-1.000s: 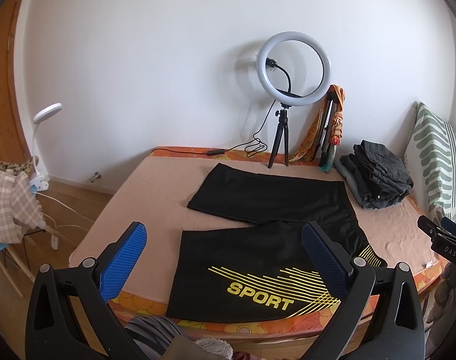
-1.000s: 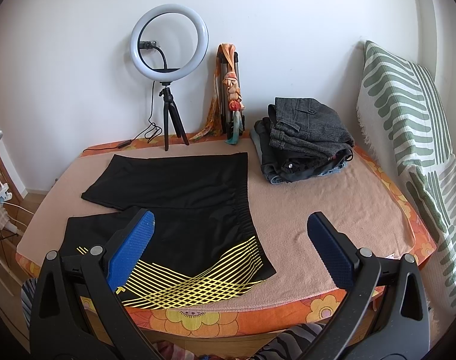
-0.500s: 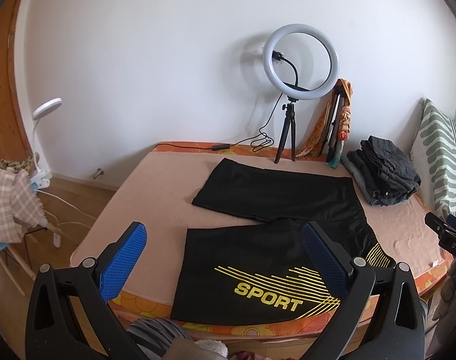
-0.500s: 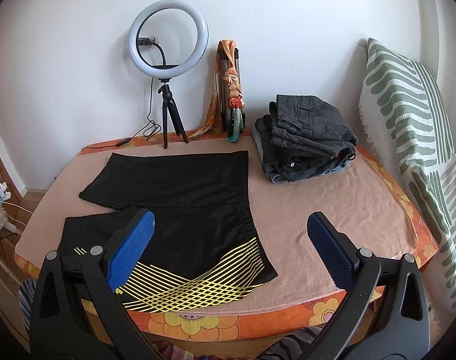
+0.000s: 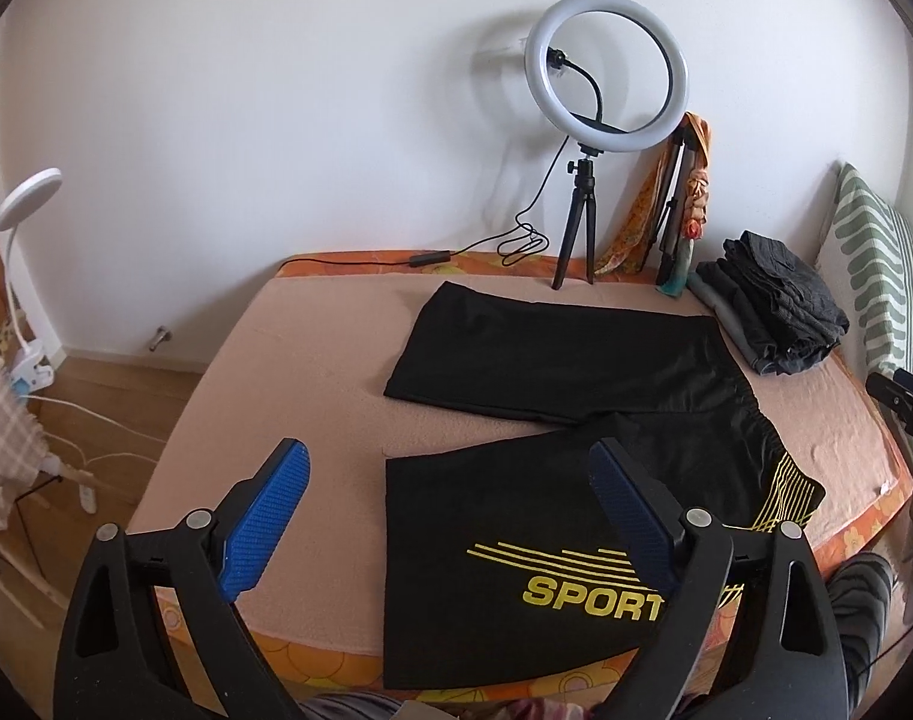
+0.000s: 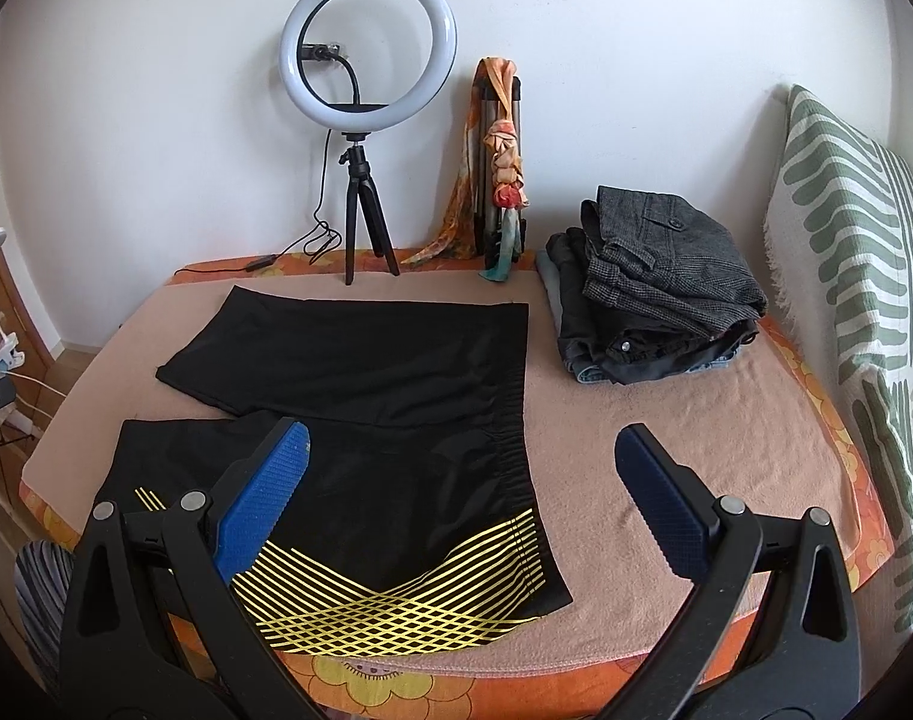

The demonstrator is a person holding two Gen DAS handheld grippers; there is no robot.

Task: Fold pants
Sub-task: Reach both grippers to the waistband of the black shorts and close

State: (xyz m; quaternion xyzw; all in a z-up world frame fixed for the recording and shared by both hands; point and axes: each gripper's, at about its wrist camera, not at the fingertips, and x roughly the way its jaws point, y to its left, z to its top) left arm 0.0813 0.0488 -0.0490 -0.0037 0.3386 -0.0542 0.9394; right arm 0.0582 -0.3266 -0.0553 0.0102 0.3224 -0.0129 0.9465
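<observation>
Lying spread flat on the peach-blanketed bed [image 5: 312,372], black shorts with yellow stripes [image 6: 366,420], SPORT lettering readable only from left wrist, both blue-padded grippers, left [image 5: 450,501] and right [image 6: 462,480], hovering above, jaws released, empty.

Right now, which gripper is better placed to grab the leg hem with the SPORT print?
Left. The left gripper hangs open just above that hem of the shorts; the right gripper hangs open nearer the waistband.

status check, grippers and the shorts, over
Left gripper open, right gripper open, both empty. Black shorts flat on bed, unfolded. Folded clothes pile off to the side, not in the way.
</observation>
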